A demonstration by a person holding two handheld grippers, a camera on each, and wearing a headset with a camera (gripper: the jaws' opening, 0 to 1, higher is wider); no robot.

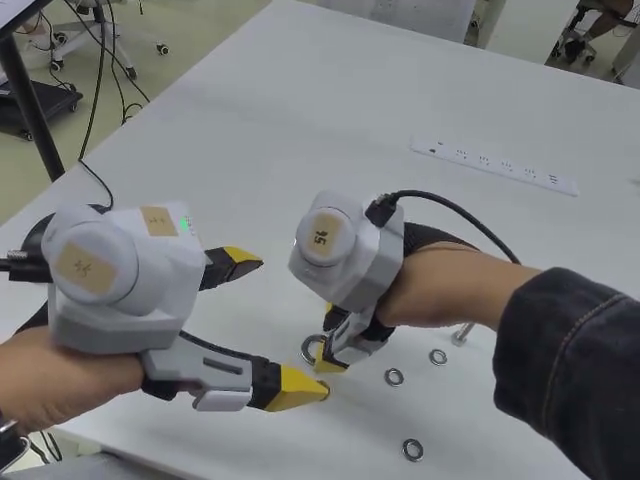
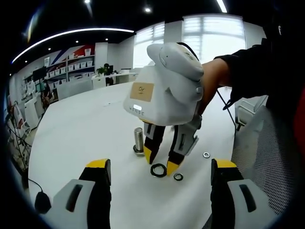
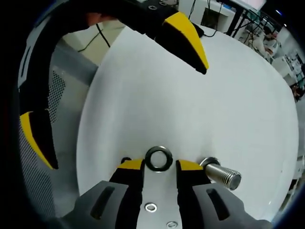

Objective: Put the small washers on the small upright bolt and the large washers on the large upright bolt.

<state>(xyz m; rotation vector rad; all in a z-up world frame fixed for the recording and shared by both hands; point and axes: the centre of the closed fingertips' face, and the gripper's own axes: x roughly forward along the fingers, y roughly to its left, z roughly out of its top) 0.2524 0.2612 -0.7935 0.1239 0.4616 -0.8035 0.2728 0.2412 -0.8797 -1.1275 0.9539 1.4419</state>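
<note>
- The large washer (image 3: 158,148) lay flat on the table (image 1: 330,150), loose, not on either bolt.
- In the right gripper view it sat at 12 o'clock from the right gripper (image 3: 160,165), framed by the two yellow tips.
- The right gripper's jaws stood a little apart, about the washer's width. I could not tell whether the tips touched the ring.
- The large bolt (image 3: 221,175) stood upright just beside that gripper, at 3 o'clock from the washer in the right gripper view. In the left gripper view it was at 10 o'clock from the washer.
- In the head view three small washers lay flat and loose on the table. One (image 1: 394,377) was at 4 o'clock from the right gripper, one (image 1: 438,357) at 3 o'clock, and one (image 1: 413,449) further out at 5 o'clock.
- The small bolt (image 1: 462,335) stood at 3 o'clock from the right gripper, near the second small washer and partly hidden by the forearm.
- The left gripper (image 1: 272,325) hung at 9 o'clock from the right one in the head view, jaws spread wide and holding nothing.
- A power strip (image 1: 495,165) lay well apart at 1 o'clock on the table.
</note>
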